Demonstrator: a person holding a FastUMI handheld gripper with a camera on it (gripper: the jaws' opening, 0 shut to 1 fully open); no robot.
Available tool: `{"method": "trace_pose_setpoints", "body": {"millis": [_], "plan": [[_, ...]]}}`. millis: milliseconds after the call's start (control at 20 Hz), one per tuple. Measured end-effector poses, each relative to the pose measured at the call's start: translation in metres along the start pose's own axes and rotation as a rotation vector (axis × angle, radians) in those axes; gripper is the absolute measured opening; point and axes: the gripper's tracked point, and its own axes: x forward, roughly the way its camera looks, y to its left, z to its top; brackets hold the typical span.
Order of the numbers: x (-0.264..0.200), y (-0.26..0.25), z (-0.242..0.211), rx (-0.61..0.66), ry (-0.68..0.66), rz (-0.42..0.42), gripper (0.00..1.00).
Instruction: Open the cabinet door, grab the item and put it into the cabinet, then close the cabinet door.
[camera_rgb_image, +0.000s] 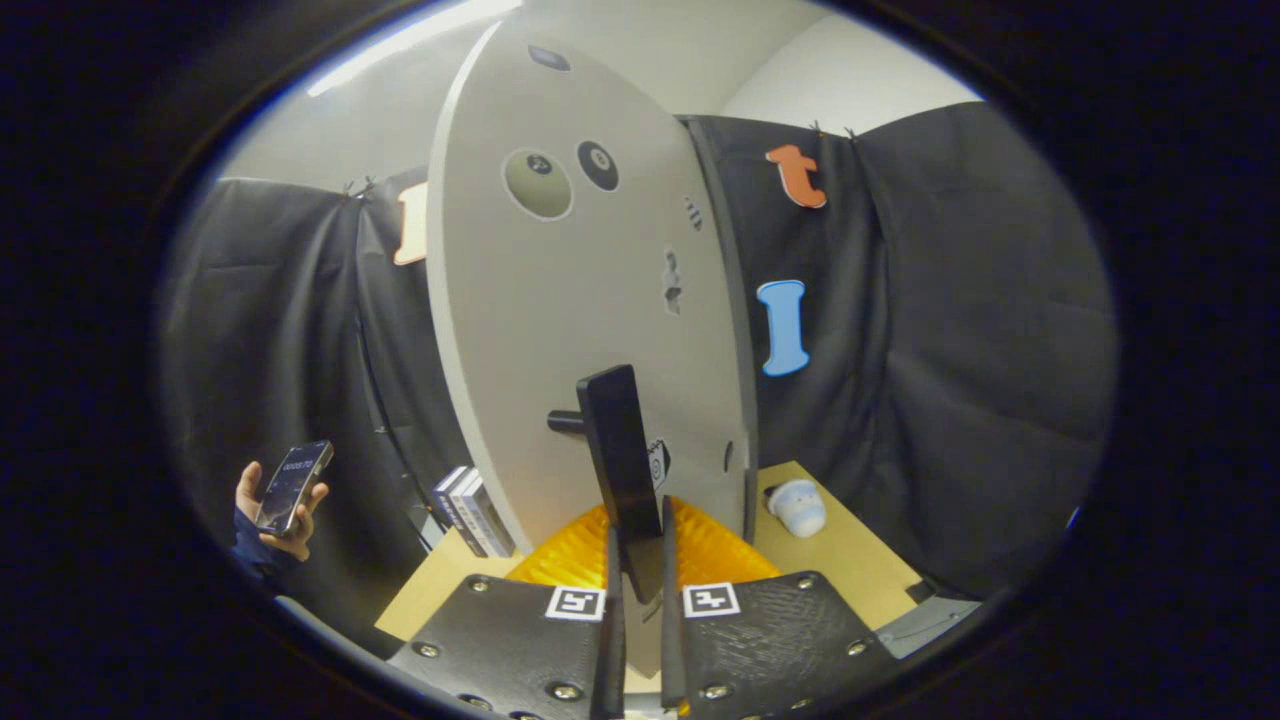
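A light grey cabinet door (580, 300) stands tall just ahead of me, its dark edge toward the right. A black bar handle (615, 440) sticks out from it on a short post. My gripper (640, 525) is shut on the lower end of this handle, one finger on each side. A small white and pale blue item (797, 507) lies on the wooden table (850, 560), to the right of the door and beyond my right finger.
An orange ribbed mat (715, 550) lies under the door, behind my fingers. Books (470, 510) stand left of the door. Farther left a person's hand holds a phone (290, 487). Black cloth walls close off the booth behind.
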Motion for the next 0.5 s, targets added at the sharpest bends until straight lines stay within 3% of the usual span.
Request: {"method": "trace_pose_setpoints", "body": {"millis": [300, 350, 500], "plan": [[-0.032, -0.090, 0.021, 0.028, -0.063, -0.274, 0.14], [-0.040, -0.105, 0.021, 0.021, -0.069, -0.315, 0.02], [-0.060, -0.136, 0.022, 0.023, -0.094, -0.406, 0.01]]}}
